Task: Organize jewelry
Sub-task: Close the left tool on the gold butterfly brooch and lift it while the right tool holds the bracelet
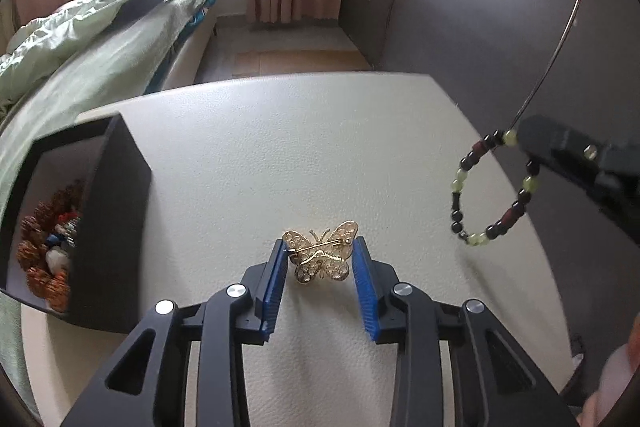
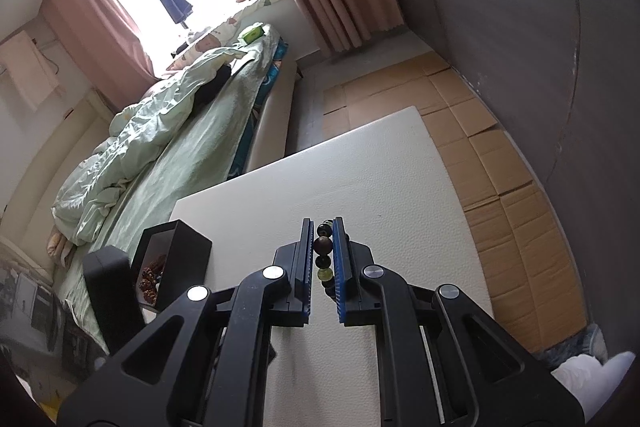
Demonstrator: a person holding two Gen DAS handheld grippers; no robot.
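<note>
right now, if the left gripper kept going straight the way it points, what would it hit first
Probably the gold butterfly brooch, already between the left gripper's blue pads, then the white table under it; depth is hard to judge.

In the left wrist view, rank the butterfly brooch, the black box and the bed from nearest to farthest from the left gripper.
From the left gripper:
1. Butterfly brooch, between its blue pads on the white table.
2. Black box, to its left on the table.
3. Bed, beyond the table, upper left.

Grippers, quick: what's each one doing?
Left gripper: fingers touching the butterfly brooch on both sides.
Right gripper: shut on the bead bracelet.
</note>
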